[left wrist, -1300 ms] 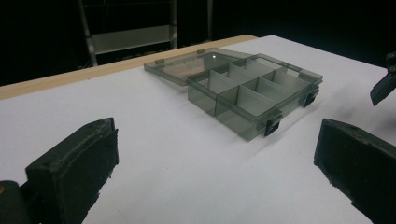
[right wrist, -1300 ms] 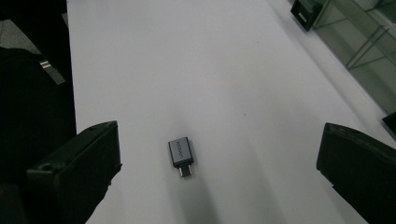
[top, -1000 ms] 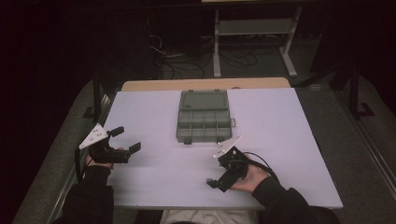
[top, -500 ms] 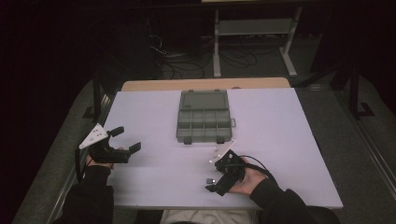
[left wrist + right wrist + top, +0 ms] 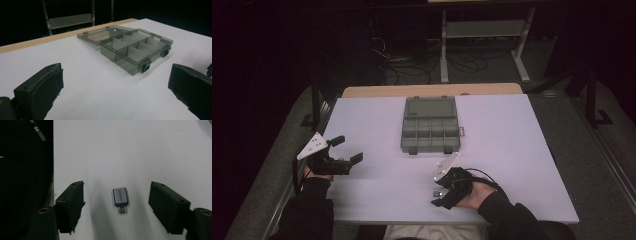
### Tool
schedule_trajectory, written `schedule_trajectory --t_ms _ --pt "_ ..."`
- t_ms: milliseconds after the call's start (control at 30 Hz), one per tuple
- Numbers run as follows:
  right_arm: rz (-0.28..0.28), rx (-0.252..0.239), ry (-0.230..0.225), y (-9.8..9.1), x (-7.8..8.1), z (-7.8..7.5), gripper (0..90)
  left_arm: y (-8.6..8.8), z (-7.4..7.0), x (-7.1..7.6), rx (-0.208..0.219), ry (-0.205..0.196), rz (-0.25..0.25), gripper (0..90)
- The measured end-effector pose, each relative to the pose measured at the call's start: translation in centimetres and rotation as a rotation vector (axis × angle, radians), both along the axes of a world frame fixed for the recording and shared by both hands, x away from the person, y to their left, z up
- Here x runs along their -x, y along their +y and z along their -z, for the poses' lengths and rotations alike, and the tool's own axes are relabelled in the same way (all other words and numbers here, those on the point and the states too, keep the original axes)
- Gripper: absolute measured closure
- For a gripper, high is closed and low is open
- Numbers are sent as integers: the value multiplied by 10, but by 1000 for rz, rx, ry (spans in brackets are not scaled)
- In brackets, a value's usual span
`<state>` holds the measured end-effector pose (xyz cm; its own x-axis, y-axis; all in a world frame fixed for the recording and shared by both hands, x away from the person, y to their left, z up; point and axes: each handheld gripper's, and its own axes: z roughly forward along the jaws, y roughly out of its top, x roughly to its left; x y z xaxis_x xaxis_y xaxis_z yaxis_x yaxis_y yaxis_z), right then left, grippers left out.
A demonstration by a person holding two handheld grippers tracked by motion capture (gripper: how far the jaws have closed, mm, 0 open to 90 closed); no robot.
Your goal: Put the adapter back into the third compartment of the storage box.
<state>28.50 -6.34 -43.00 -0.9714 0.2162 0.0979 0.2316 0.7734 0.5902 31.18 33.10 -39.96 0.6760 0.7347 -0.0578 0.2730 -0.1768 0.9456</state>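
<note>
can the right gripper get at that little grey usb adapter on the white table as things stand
Probably yes. The small grey metal usb adapter lies flat on the white table, squarely between the right gripper jaws, which have just been closing and do not yet touch it. Nothing blocks the way.

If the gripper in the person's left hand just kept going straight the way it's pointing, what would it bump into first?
Probably the open compartment box. The left gripper looks across bare white table at it, though the box sits slightly off-centre, so it might clip only its near corner.
</note>
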Motion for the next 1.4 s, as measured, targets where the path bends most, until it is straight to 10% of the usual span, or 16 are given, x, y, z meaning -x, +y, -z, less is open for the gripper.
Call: schedule_trajectory --t_ms 800,1400 --pt "-6 39 -30 6 -1 6 670 0 0 0 0 0 0 0" --pt "11 45 -33 7 -3 5 750 0 0 0 0 -2 -2 0"
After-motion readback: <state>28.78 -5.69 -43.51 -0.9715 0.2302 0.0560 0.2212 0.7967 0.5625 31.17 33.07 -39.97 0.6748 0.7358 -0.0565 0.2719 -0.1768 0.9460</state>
